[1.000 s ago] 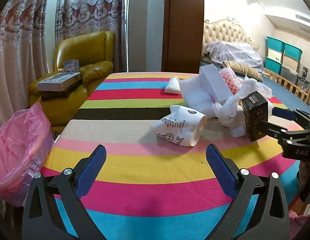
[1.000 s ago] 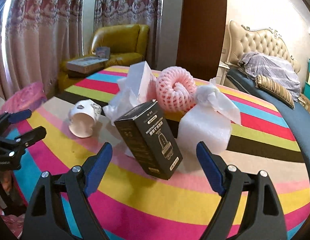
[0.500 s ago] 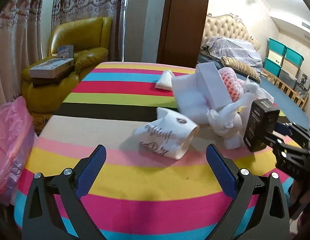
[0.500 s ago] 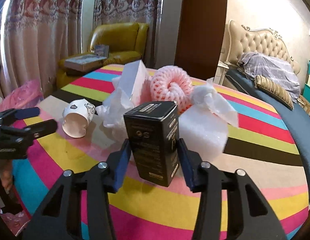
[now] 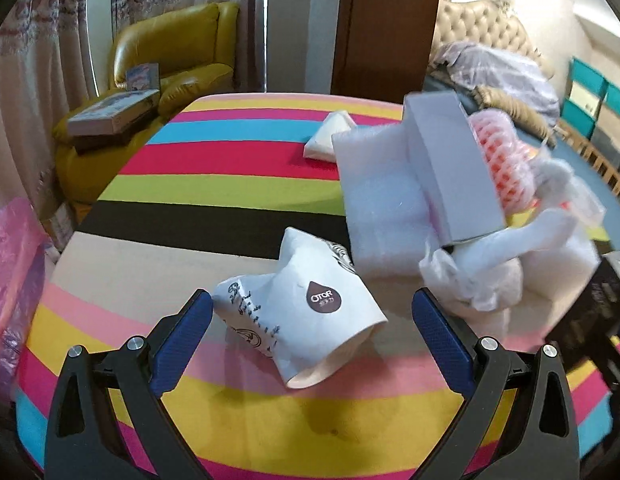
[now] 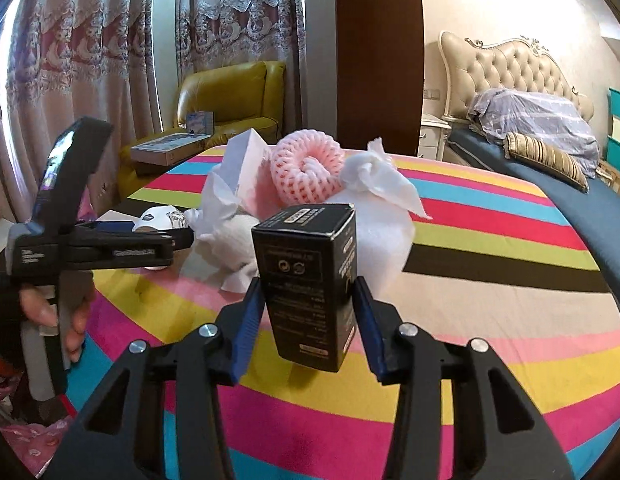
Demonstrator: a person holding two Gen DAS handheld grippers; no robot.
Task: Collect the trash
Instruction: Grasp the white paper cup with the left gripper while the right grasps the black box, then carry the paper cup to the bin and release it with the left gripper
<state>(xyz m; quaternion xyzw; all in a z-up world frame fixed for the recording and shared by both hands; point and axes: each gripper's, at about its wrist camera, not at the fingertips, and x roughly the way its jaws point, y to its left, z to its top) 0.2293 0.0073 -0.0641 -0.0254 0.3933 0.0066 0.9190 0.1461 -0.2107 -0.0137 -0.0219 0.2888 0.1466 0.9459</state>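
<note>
Two hand-held grippers work over a round table (image 5: 237, 184) covered in a bright striped cloth, where trash lies in a pile. The right gripper (image 6: 310, 316) pinches a black carton (image 6: 310, 280) between its blue pads and holds it upright, clear of the cloth, on the near side of the pile. Its jaws have just been closing, and the carton sits firmly between them.

The left gripper (image 5: 310, 332) is spread wide around a crushed white paper cup (image 5: 297, 320), which lies on its side on the cloth just in front of the pile. The jaws have just been narrowing a little. One pad (image 5: 181, 336) is at the cup's edge; whether it touches is unclear, and the other pad stands apart from it.

The step in hand looks like picking up: carton already gripped, cup about to be. The next move likely calls for closing on the cup gently, since it is soft and already crumpled, then carrying both items to the pink bag (image 5: 9, 280) beside the table, well away from the pile.

The pile itself holds white foam sheets (image 5: 382, 200), a grey box (image 5: 450, 176), pink foam netting (image 6: 305, 168) and tissue (image 6: 374, 176). The bag is cut off at the frame edge, so its opening is hidden. The right side of the left wrist view is blurred
</note>
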